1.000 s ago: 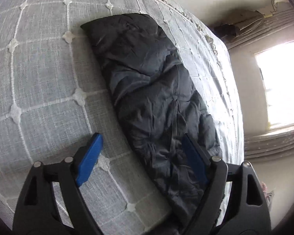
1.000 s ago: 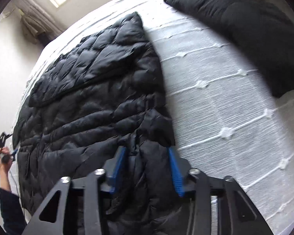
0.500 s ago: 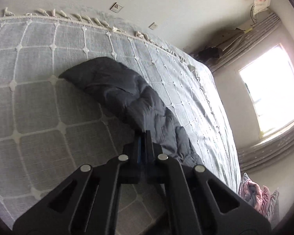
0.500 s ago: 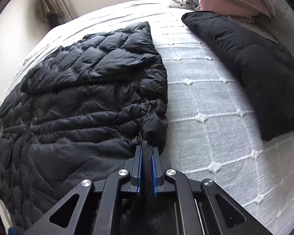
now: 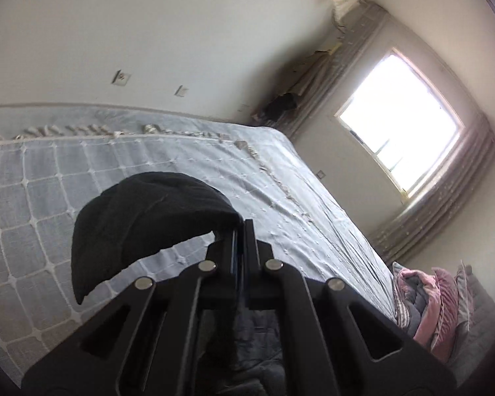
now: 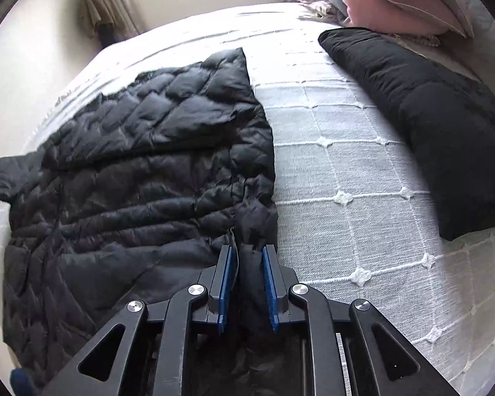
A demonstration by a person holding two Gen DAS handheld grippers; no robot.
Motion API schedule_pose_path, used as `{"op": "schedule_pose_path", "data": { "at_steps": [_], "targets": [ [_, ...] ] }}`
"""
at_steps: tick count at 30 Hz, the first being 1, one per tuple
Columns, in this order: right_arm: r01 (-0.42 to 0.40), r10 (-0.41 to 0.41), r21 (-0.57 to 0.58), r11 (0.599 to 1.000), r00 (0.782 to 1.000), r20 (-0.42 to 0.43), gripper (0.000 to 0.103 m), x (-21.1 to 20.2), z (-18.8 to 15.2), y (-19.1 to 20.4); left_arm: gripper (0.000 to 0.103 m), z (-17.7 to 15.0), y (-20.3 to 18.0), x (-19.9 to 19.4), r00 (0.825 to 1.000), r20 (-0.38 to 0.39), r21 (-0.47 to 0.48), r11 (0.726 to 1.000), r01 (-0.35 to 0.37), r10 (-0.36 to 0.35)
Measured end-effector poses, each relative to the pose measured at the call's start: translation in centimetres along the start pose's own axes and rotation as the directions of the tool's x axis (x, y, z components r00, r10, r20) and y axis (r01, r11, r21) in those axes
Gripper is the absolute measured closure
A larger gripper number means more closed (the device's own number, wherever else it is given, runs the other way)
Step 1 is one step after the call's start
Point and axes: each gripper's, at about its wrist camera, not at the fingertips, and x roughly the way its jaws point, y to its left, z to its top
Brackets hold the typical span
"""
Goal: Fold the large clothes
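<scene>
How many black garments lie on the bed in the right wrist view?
2: the quilted jacket spread at left, its edge between the right tongs, and a second black garment at right near the pink pillows. Others may be hidden.

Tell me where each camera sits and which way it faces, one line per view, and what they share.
Left wrist: behind the left claw, tilted up across the bed toward the window; shut on a lifted part of the black puffer jacket.
Right wrist: behind the right claw, looking down the bed; shut on the jacket's edge, with a black folded garment to the right.
Shared: jacket, bed, pink bedding.
</scene>
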Motion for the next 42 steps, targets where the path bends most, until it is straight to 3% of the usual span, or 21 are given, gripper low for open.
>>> {"op": "schedule_pose_path", "data": {
  "at_steps": [4,9,13,15,17,18,19,20,21,24,26,28,31,32,35,36,38,39,40,42],
  "targets": [
    [-0.025,0.021,0.068,0.997,0.998,0.059,0.084,-2.2,0.1,-1.2,0.1,-3.6,-8.4,-1.2,0.986,-0.009,0.165,0.973,0.163,-0.164],
    [-0.087,0.071,0.129,0.988,0.99,0.123,0.084,-4.5,0.4,-2.2,0.099,-11.1,-15.2,-0.1,0.958,-0.129,0.324,0.902,0.286,-0.257],
    [-0.121,0.104,0.143,0.982,0.987,0.12,0.084,-4.3,0.7,-2.3,0.097,-18.7,-16.7,5.7,0.922,-0.339,0.421,0.847,0.324,-0.184],
    [-0.124,0.107,0.146,0.981,0.987,0.123,0.084,-4.2,1.0,-2.1,0.096,-22.7,-17.1,8.1,0.891,-0.441,0.459,0.825,0.331,-0.112],
    [-0.132,0.114,0.142,0.981,0.985,0.128,0.084,-4.2,1.0,-1.8,0.088,-26.2,-17.6,9.5,0.864,-0.503,0.518,0.789,0.33,-0.031],
    [-0.133,0.115,0.139,0.981,0.985,0.129,0.084,-4.4,0.9,-1.7,0.077,-27.1,-17.7,9.4,0.859,-0.512,0.542,0.773,0.329,-0.006],
    [-0.133,0.115,0.136,0.982,0.985,0.129,0.084,-4.4,0.9,-1.7,0.063,-28.3,-17.9,9.5,0.857,-0.515,0.585,0.741,0.331,0.024],
    [-0.133,0.117,0.132,0.982,0.985,0.128,0.084,-4.4,0.9,-1.6,0.057,-28.9,-18.4,9.0,0.859,-0.51,0.621,0.71,0.332,0.045],
    [-0.134,0.118,0.129,0.982,0.985,0.129,0.084,-4.3,0.9,-1.5,0.05,-29.6,-18.8,8.7,0.862,-0.502,0.67,0.662,0.335,0.071],
    [-0.141,0.125,0.124,0.982,0.984,0.126,0.084,-4.2,0.9,-1.3,0.049,-30.3,-19.8,6.9,0.885,-0.441,0.798,0.516,0.311,0.148],
    [-0.14,0.125,0.121,0.983,0.984,0.124,0.084,-4.1,0.9,-1.0,0.049,-30.0,-19.5,5.4,0.897,-0.416,0.831,0.462,0.309,0.149],
    [-0.142,0.127,0.118,0.983,0.984,0.125,0.084,-4.1,0.9,-0.9,0.048,-29.5,-19.2,3.6,0.896,-0.424,0.834,0.443,0.329,0.135],
    [-0.143,0.129,0.119,0.983,0.984,0.124,0.084,-4.0,0.9,-0.8,0.046,-28.4,-18.4,1.4,0.882,-0.457,0.811,0.461,0.36,0.117],
    [-0.142,0.127,0.118,0.983,0.984,0.125,0.084,-4.0,0.9,-0.8,0.046,-27.4,-17.9,0.7,0.874,-0.474,0.787,0.495,0.369,0.103],
    [-0.141,0.126,0.12,0.983,0.984,0.129,0.084,-4.0,0.9,-0.8,0.041,-22.8,-15.6,0.2,0.853,-0.522,0.624,0.679,0.387,-0.007],
    [-0.142,0.126,0.119,0.983,0.983,0.131,0.084,-4.0,0.9,-0.8,0.029,-21.3,-14.6,0.7,0.86,-0.509,0.574,0.739,0.353,-0.015],
    [-0.142,0.127,0.113,0.983,0.983,0.13,0.084,-4.0,0.9,-0.6,0.024,-18.6,-12.1,2.6,0.888,-0.46,0.47,0.852,0.232,0.012],
    [-0.142,0.128,0.109,0.984,0.983,0.129,0.084,-4.0,0.9,-0.5,0.024,-17.5,-10.6,3.9,0.887,-0.46,0.4,0.9,0.173,0.033],
    [-0.143,0.129,0.106,0.984,0.983,0.127,0.084,-4.0,0.9,-0.4,0.024,-16.2,-8.7,5.5,0.876,-0.482,0.289,0.949,0.123,0.033],
    [-0.143,0.13,0.102,0.985,0.984,0.124,0.084,-3.9,0.9,-0.2,0.024,-15.0,-6.1,7.7,0.861,-0.509,0.106,0.991,0.085,-0.019]
  ]
}}
